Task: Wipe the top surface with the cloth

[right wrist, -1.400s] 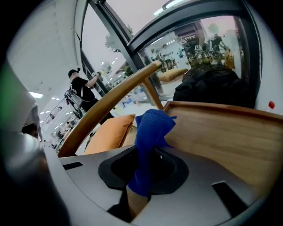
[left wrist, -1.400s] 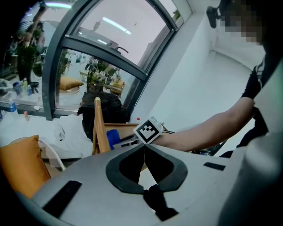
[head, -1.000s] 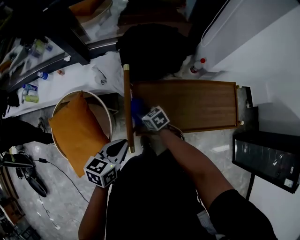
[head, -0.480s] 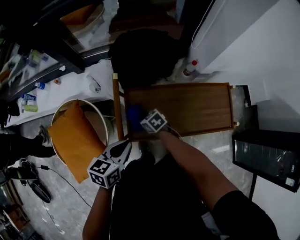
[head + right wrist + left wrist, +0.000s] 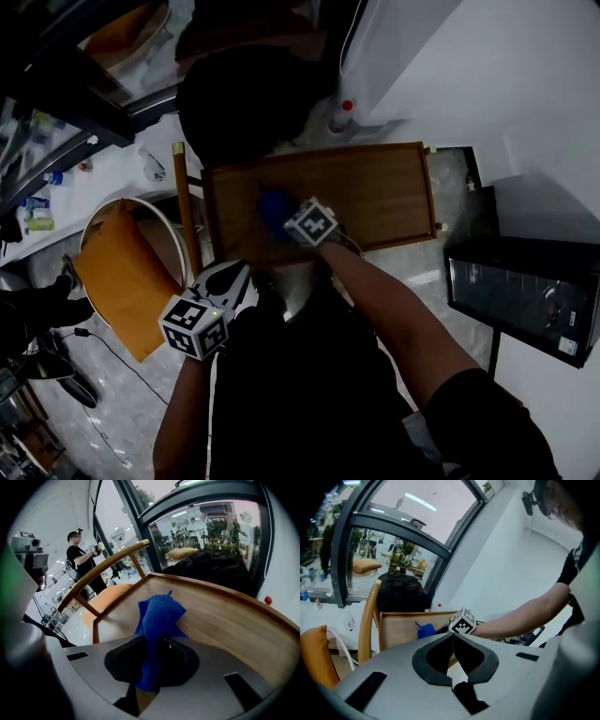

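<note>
A wooden top surface [image 5: 375,187] with a raised rim lies in the middle of the head view. A blue cloth [image 5: 273,207] rests on its left part and bunches up between the jaws in the right gripper view [image 5: 157,620]. My right gripper [image 5: 286,220] is shut on the cloth over that left part. My left gripper [image 5: 232,278] hangs below the near left corner of the surface, away from it, jaws closed tip to tip with nothing between them [image 5: 453,637].
A curved wooden chair back [image 5: 185,216] stands just left of the surface. Farther left is a round chair with an orange cushion [image 5: 117,277]. A black bag [image 5: 244,103] lies beyond the surface. A dark box [image 5: 520,300] sits right. A person [image 5: 82,562] stands far off.
The right gripper has slid the blue cloth a little farther onto the surface, away from the left rim. The head view has shifted, so everything sits more to the left.
</note>
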{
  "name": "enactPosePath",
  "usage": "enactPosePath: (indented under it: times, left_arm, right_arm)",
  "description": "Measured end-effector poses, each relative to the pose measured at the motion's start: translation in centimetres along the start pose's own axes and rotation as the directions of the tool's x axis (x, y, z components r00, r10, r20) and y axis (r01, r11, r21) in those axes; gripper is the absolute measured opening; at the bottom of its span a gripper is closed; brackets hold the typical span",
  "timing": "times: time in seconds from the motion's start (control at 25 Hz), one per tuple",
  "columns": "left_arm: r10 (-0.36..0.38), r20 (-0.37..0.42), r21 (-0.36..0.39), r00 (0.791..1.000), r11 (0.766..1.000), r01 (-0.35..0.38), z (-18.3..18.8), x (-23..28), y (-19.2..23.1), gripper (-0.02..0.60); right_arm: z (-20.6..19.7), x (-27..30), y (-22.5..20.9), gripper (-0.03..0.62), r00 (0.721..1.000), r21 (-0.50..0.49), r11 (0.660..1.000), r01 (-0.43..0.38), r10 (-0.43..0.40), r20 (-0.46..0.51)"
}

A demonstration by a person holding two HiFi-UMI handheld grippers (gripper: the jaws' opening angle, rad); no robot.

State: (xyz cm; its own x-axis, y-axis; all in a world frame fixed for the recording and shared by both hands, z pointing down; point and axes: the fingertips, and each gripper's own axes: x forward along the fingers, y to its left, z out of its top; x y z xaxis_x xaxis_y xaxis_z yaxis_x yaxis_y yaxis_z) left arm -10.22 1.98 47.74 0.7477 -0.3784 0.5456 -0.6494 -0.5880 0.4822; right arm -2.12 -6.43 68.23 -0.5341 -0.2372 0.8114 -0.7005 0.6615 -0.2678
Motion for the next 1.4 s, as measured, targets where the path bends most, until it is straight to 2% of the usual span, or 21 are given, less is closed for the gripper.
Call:
enactPosePath:
  times: [0.52, 0.8, 0.96, 1.4]
  left_arm:
    - [-0.086, -0.047, 0.059, 0.995, 0.994, 0.089, -0.4, 6.8, -7.6, 0.012]
    - [-0.097, -0.063, 0.072, 0.993, 0.992, 0.101, -0.9, 9.2, -10.8, 0.012]
    - [-0.099, -0.063, 0.075, 0.993, 0.992, 0.103, -1.0, 10.3, -11.8, 0.012]
    - [-0.144, -0.054, 0.077, 0.988, 0.986, 0.148, -0.8, 13.5, -14.8, 0.012]
  right_arm:
    - [-7.7, -8.6, -9.0, 0.066, 0.995, 0.081, 0.992, 0.096, -0.097, 0.010]
    - [-10.8, -11.9, -12.2, 0.066, 0.993, 0.128, 0.985, 0.114, -0.118, 0.020]
    - [-12.8, -14.2, -14.8, 0.066, 0.985, 0.136, 0.976, 0.169, -0.171, 0.010]
    - [-18.2, -20.3, -21.1, 0.066, 0.941, 0.245, 0.910, 0.334, -0.336, -0.036]
